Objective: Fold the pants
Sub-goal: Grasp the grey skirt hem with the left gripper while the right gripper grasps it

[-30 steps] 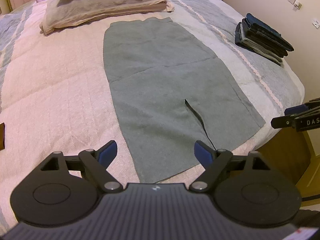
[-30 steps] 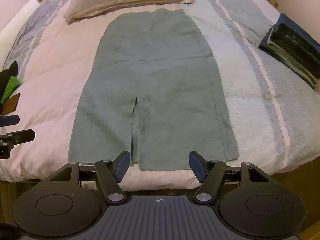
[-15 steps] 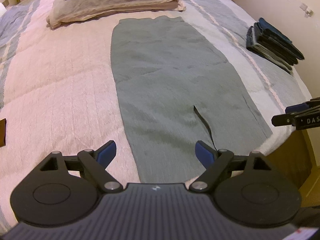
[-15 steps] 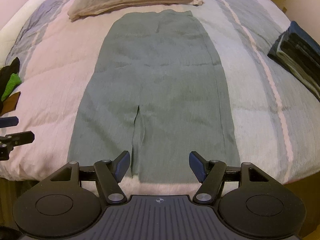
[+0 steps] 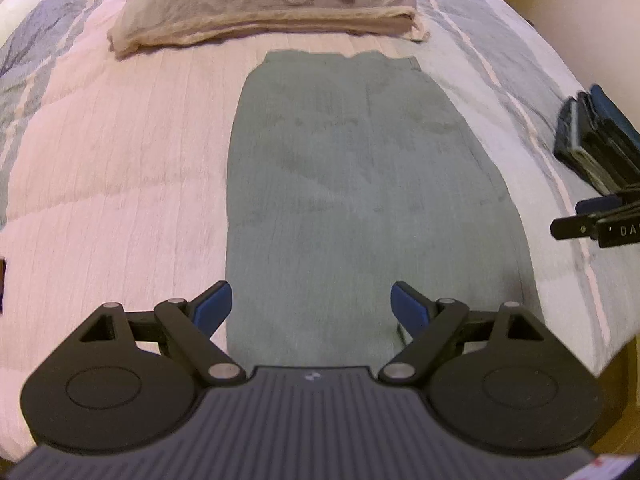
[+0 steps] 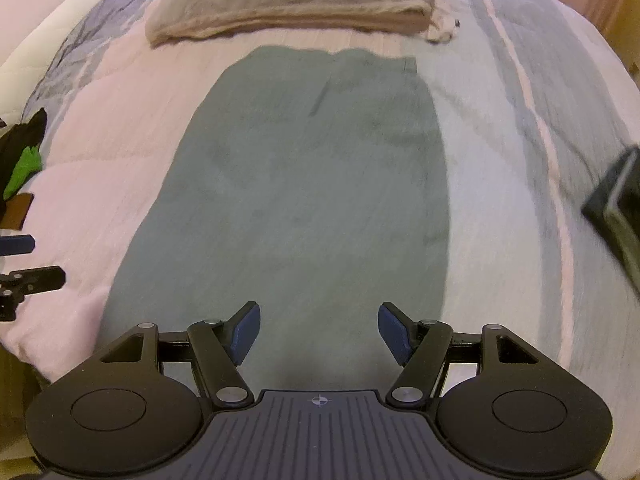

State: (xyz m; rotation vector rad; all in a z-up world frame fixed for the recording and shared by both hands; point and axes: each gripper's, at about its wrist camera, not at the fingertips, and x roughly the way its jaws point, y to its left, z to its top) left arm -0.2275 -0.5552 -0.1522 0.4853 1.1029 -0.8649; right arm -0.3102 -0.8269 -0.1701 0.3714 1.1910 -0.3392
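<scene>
Left gripper [image 5: 311,307]: jaws wide, empty, above pants [image 5: 360,200] near hem. I see pants flat on bed [image 5: 120,160], waistband at 12 o'clock by pillow [image 5: 260,12].

Right gripper [image 6: 319,330]: jaws wide, empty, over same hem.

Risk: pinching quilt with cloth, or top layer only; fold skews. Views blurred; hem edge hidden.

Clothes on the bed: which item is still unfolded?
The grey-green pants, spread flat mid-bed. The dark stack at the right edge is already folded.
</scene>
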